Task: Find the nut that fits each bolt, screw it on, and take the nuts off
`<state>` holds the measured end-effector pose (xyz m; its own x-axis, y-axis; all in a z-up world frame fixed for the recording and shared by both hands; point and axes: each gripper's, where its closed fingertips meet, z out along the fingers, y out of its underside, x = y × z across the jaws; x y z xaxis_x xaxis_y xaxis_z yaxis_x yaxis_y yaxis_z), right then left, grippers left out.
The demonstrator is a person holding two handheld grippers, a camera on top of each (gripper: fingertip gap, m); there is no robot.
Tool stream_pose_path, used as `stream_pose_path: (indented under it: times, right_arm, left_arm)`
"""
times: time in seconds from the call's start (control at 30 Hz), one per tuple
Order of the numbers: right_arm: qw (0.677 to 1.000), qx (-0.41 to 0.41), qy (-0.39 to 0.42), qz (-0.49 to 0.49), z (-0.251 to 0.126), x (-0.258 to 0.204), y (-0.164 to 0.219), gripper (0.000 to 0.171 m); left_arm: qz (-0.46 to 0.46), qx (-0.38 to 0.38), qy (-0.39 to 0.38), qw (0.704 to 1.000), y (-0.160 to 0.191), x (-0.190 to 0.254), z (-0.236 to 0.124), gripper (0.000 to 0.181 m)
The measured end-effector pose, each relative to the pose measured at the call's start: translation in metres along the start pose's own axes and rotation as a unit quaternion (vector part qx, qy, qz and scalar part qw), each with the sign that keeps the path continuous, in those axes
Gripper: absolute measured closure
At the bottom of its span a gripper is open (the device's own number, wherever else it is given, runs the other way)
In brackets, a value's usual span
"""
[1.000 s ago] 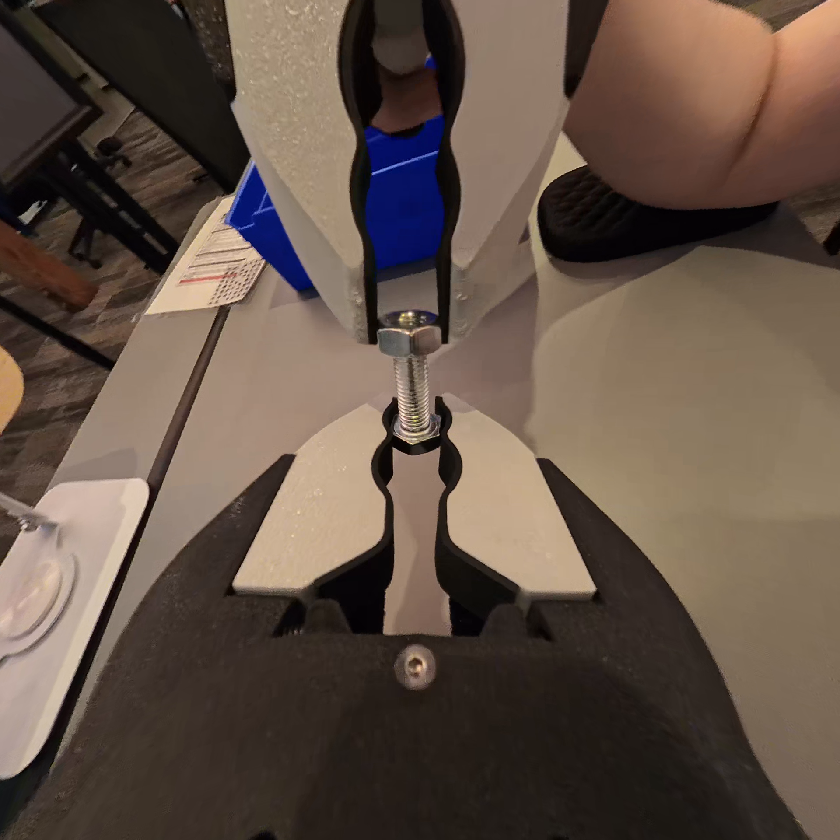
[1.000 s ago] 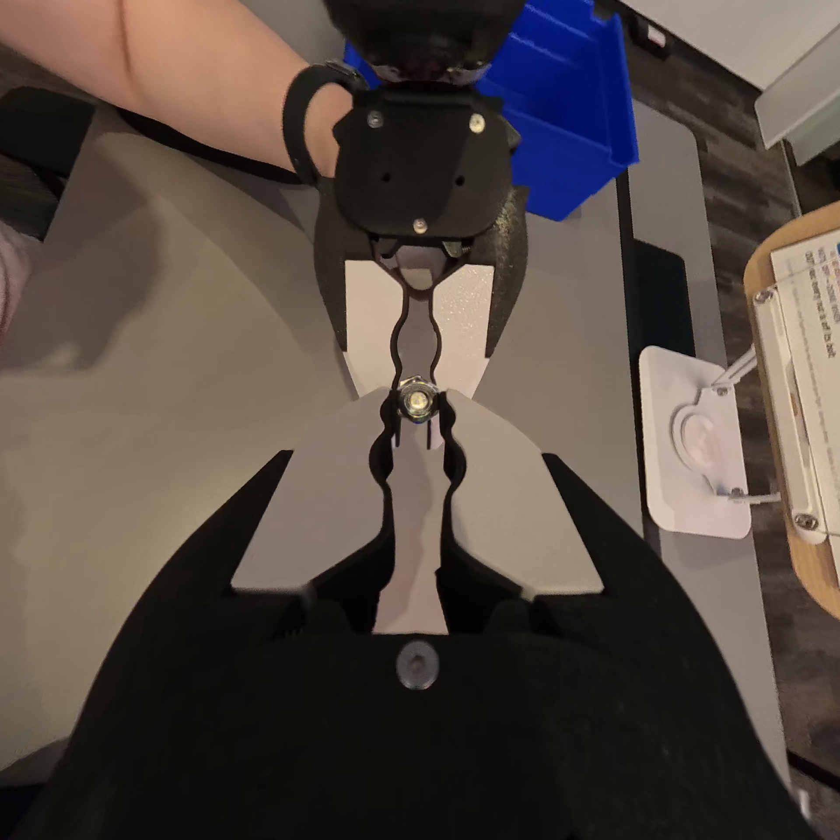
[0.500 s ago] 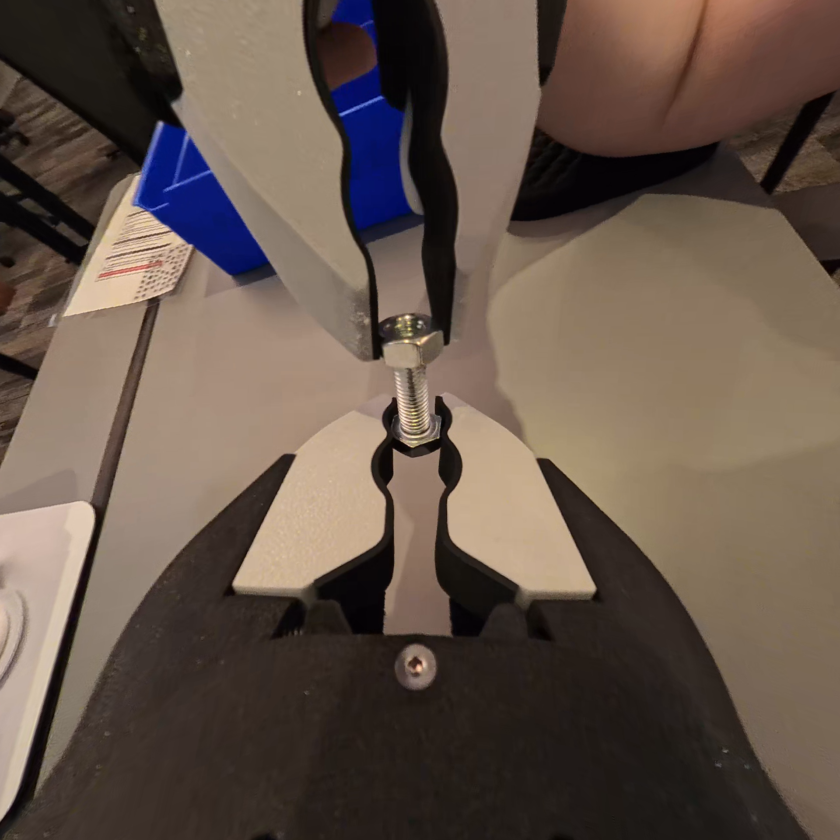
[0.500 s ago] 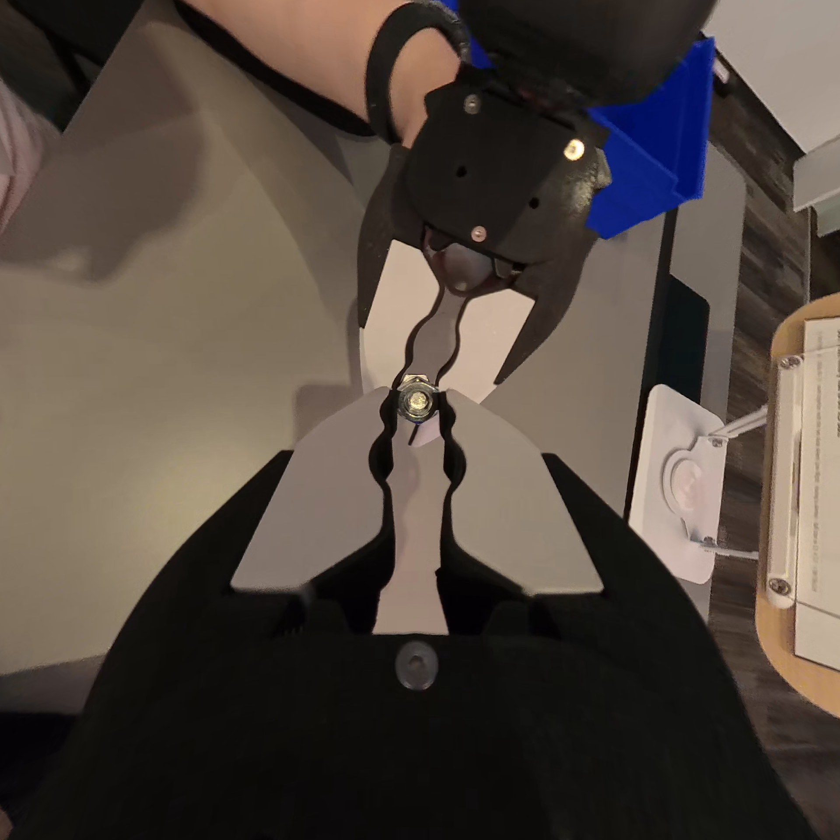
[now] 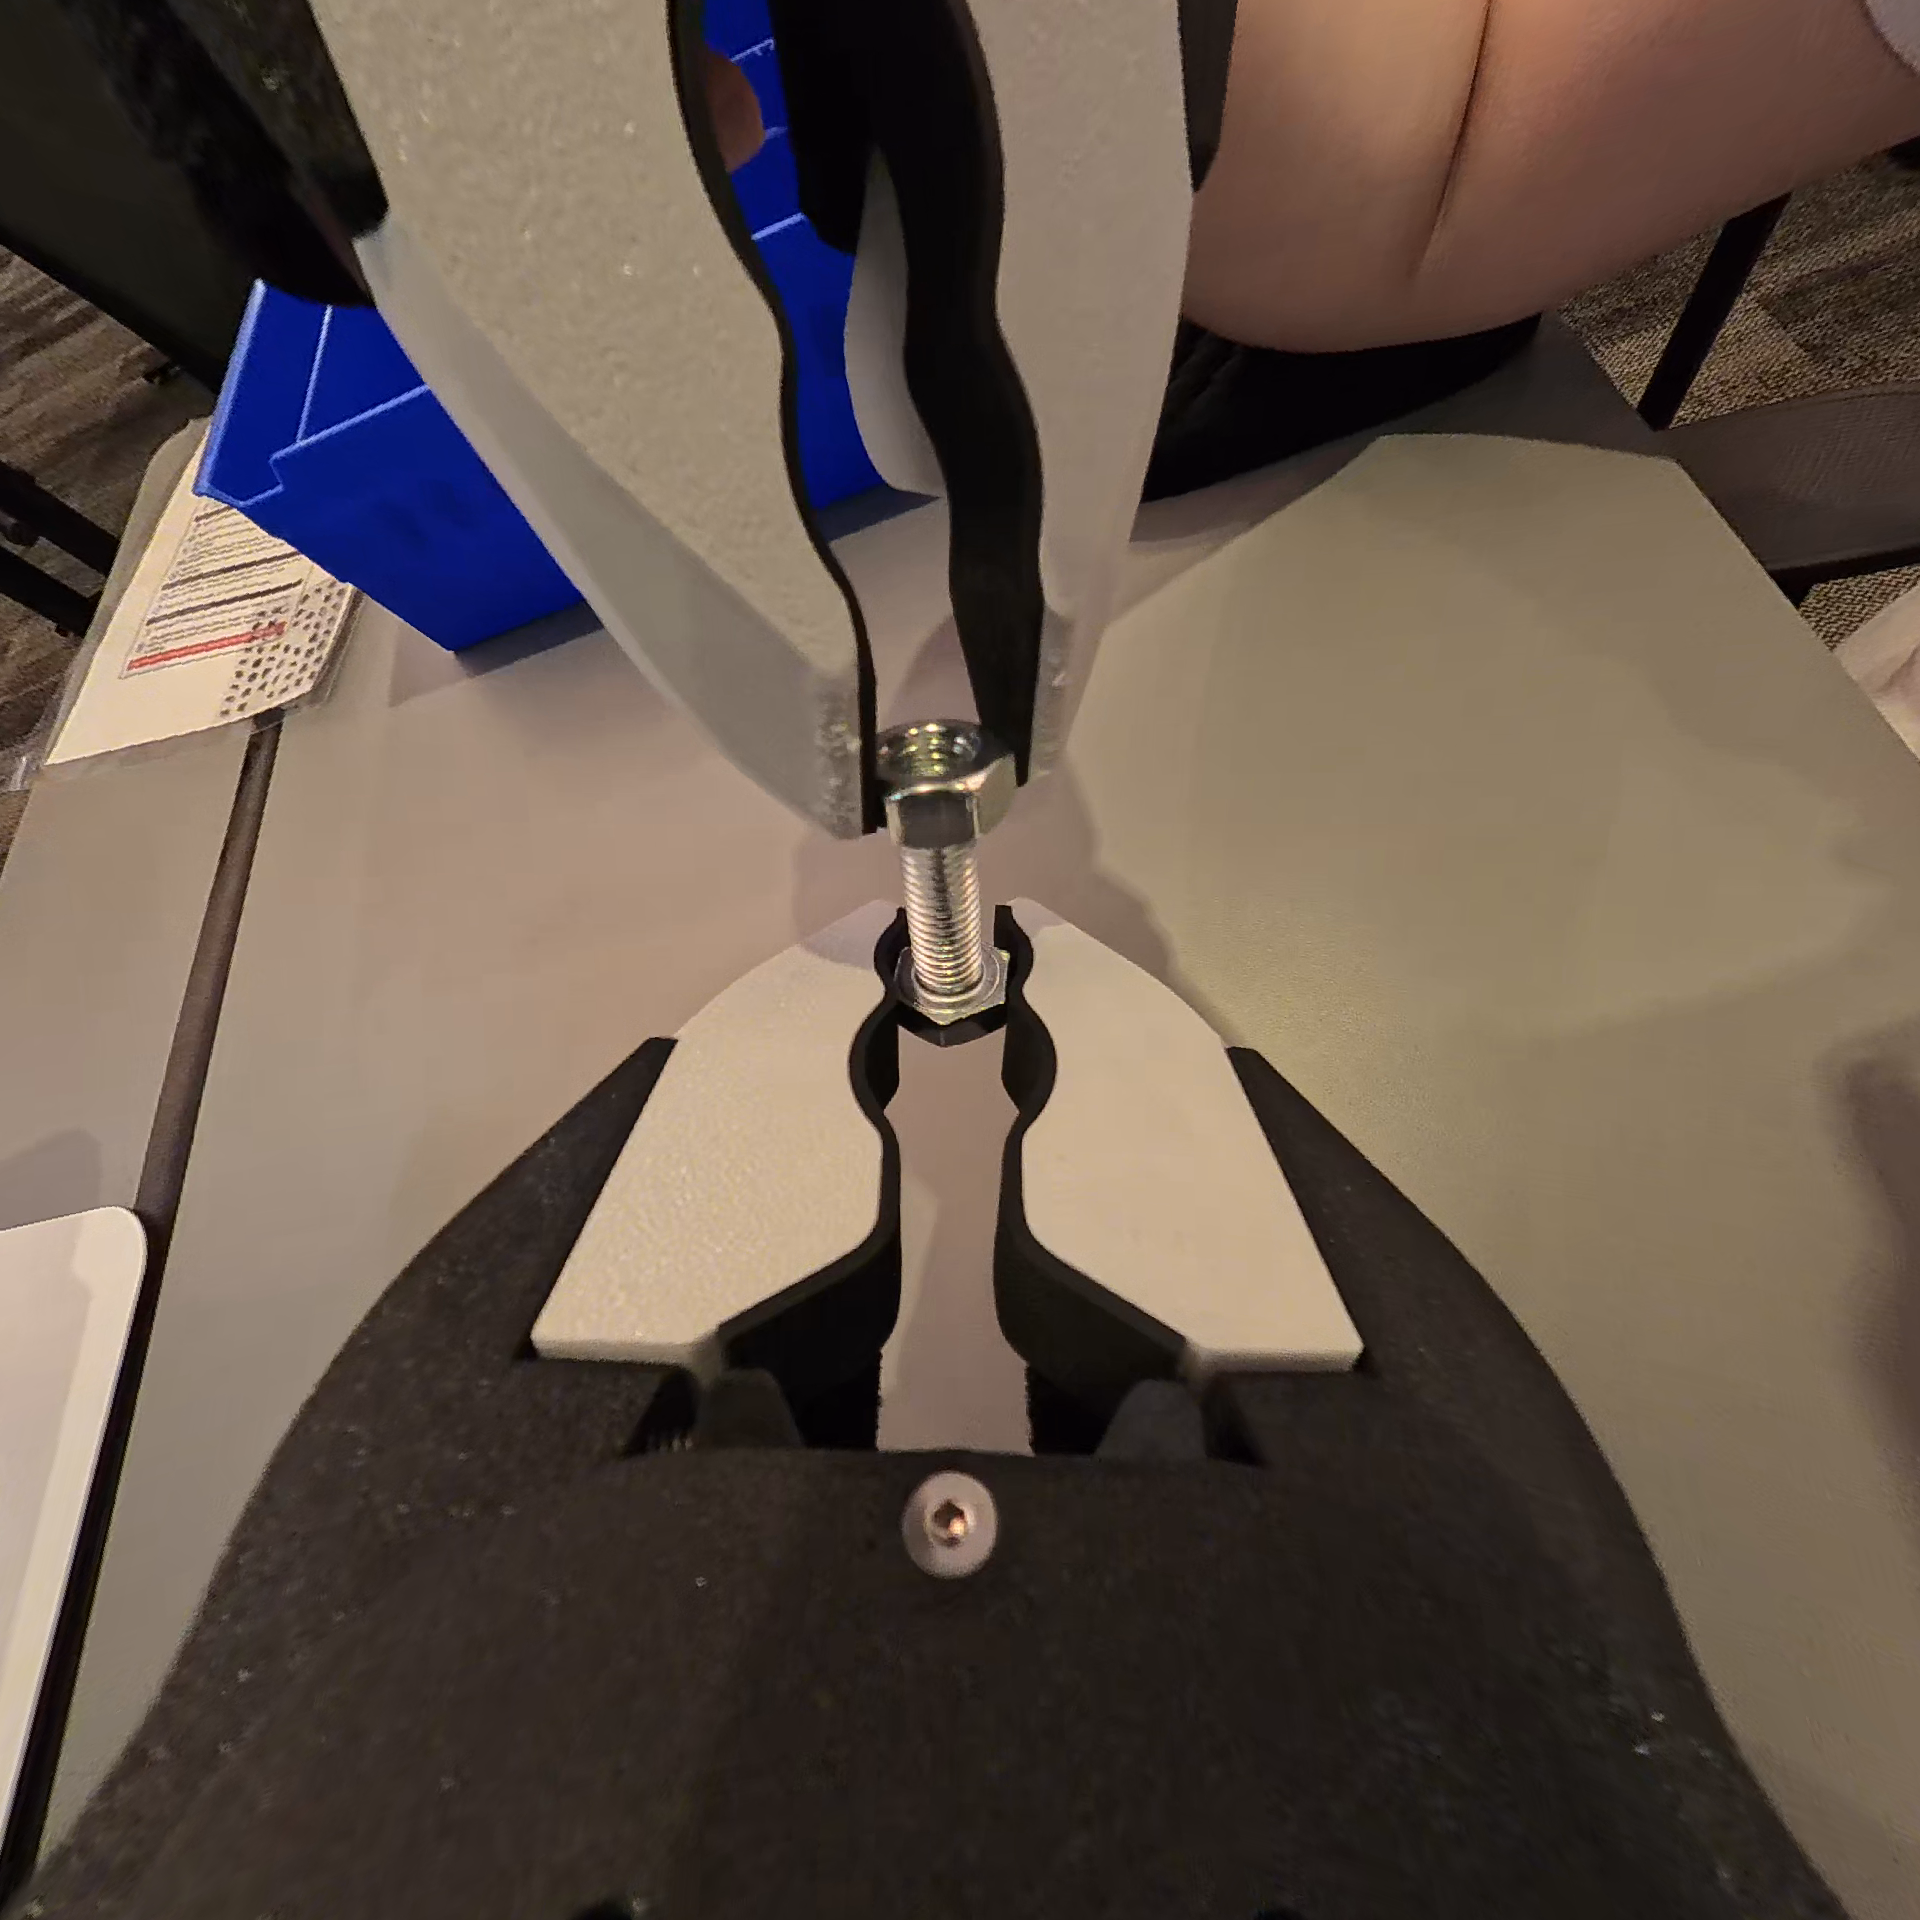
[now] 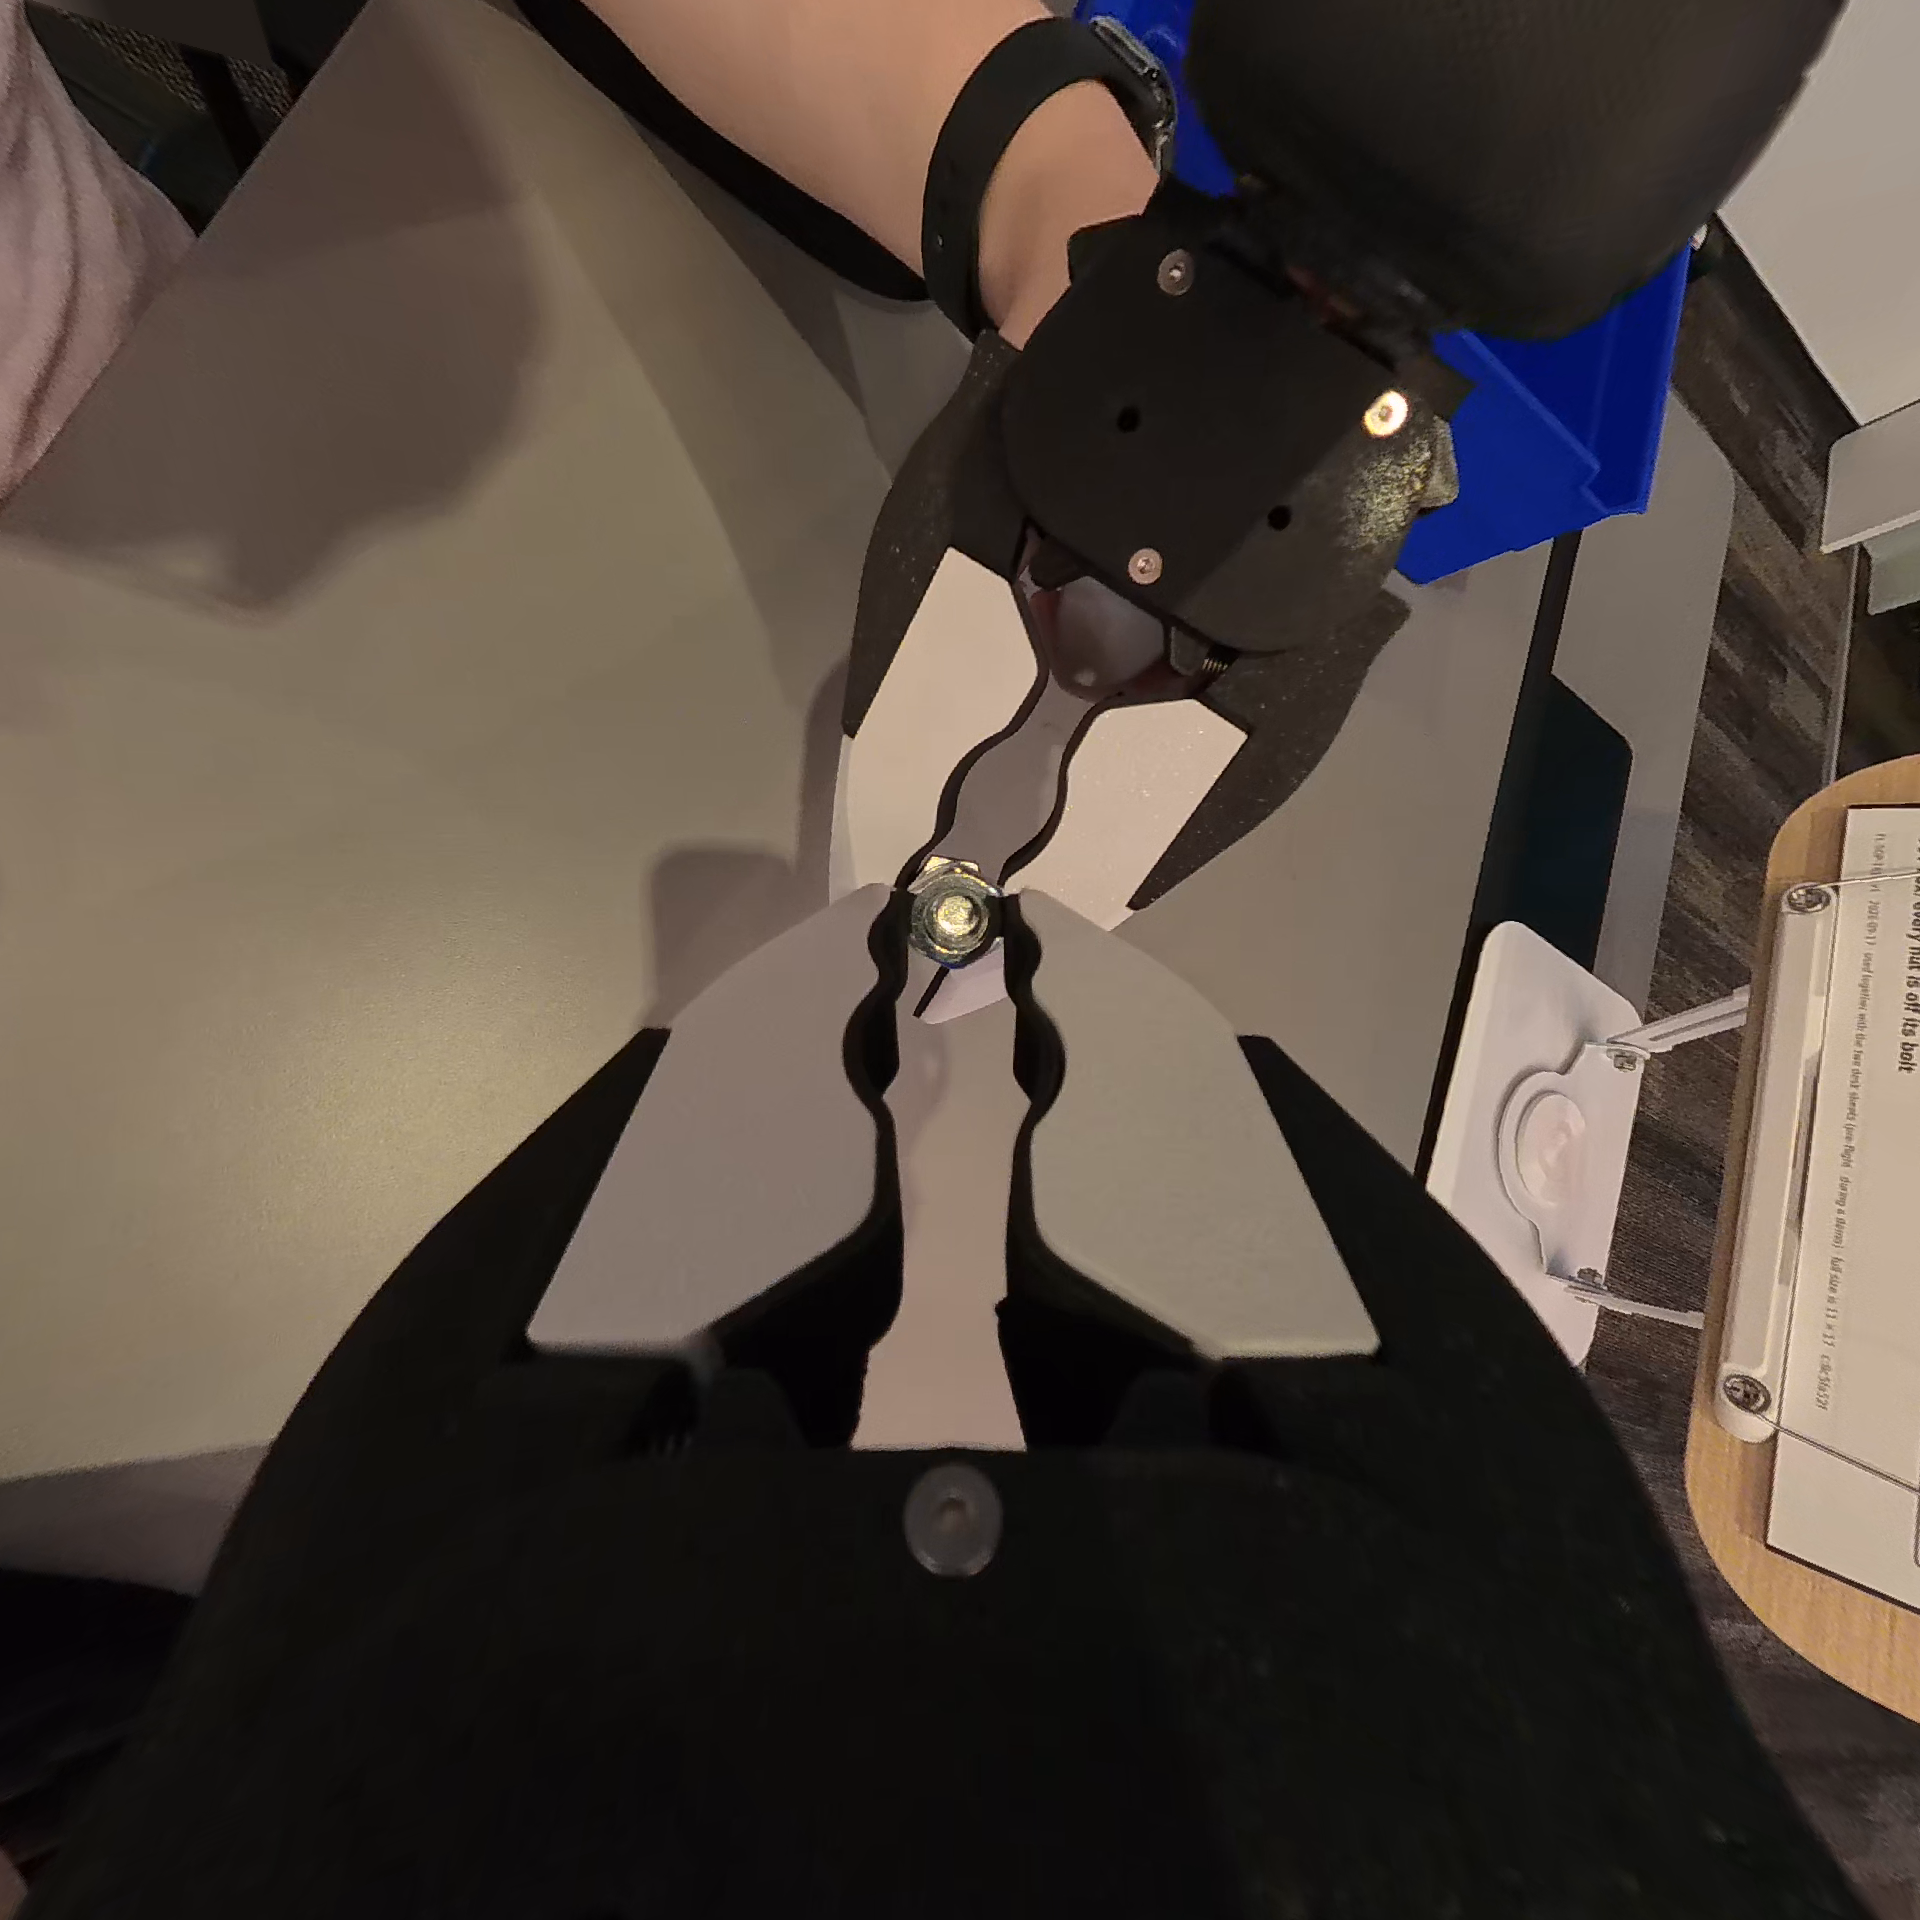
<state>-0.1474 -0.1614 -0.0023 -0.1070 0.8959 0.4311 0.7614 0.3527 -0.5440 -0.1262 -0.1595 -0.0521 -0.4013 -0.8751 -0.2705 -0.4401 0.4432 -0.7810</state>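
A silver bolt (image 5: 938, 920) stands up from my left gripper (image 5: 948, 925), which is shut on its hex head (image 5: 948, 1000) just above the grey table (image 5: 1507, 883). A silver nut (image 5: 943, 792) sits on the bolt's far end. My right gripper (image 5: 940, 795) comes from above and is shut on that nut. In the right wrist view I look along the bolt: the nut (image 6: 951, 922) lies between the right gripper's (image 6: 956, 902) tips, and the left gripper (image 6: 966, 868) reaches in from the upper right.
A blue bin (image 5: 416, 499) stands at the table's far edge, also in the right wrist view (image 6: 1548, 416). A printed sheet (image 5: 218, 644) lies beside it. A white holder (image 6: 1527, 1143) and a round wooden table (image 6: 1766, 1558) sit to one side. A person's forearm (image 5: 1558, 156) is close. Spacing between my two grippers at the tips: around 5 cm.
The right gripper has twisted about the bolt's axis with the nut in it, and now leans more to one side. The left gripper keeps its hold on the bolt head.
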Motion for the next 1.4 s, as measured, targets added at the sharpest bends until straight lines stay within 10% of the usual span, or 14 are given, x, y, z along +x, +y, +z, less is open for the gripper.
stream_pose_path:
  times: [0.57,1.4]
  right_arm:
    - [0.998,-0.023,-0.048,-0.038,0.008,-0.024,-0.001,0.154]
    - [0.958,0.009,0.046,0.283,0.025,0.048,0.024,0.154]
  left_arm:
    - [-0.004,-0.031,0.096,0.995,0.007,0.030,0.005,0.167]
    - [-0.109,-0.090,-0.108,0.984,0.039,-0.049,-0.010,0.167]
